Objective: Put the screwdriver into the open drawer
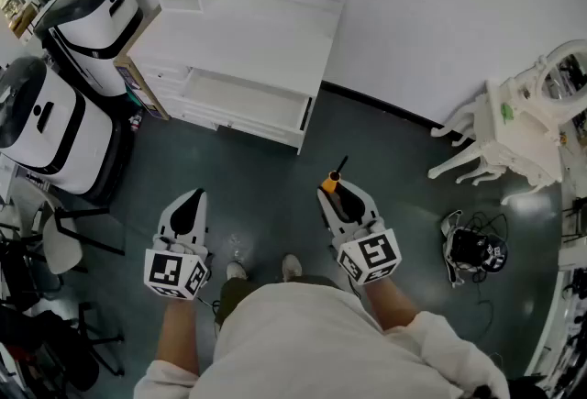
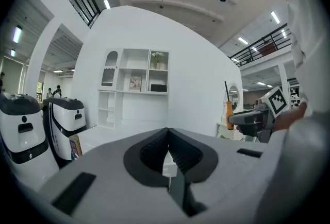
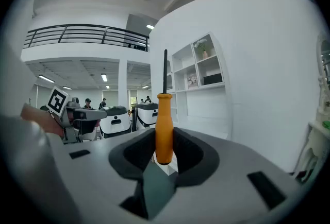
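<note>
An orange-handled screwdriver point(image 3: 164, 130) stands upright with its black shaft pointing up, and my right gripper point(image 3: 165, 148) is shut on the handle. In the head view the screwdriver point(image 1: 334, 177) and right gripper point(image 1: 337, 197) hover over the dark floor, a little in front of the white cabinet's open drawer point(image 1: 240, 124), which looks empty. My left gripper point(image 1: 188, 209) is held level to the left, farther from the drawer. Its jaws meet with nothing between them point(image 2: 168, 153). The left gripper view also catches the screwdriver point(image 2: 229, 112) at its right.
Two white-and-black machines point(image 1: 92, 16) point(image 1: 41, 127) stand left of the cabinet. A white ornate piece of furniture point(image 1: 514, 136) is at the right, with a black headset and cables point(image 1: 472, 250) on the floor near it. A chair point(image 1: 55, 241) is at the left. The person's feet point(image 1: 261, 269) are below.
</note>
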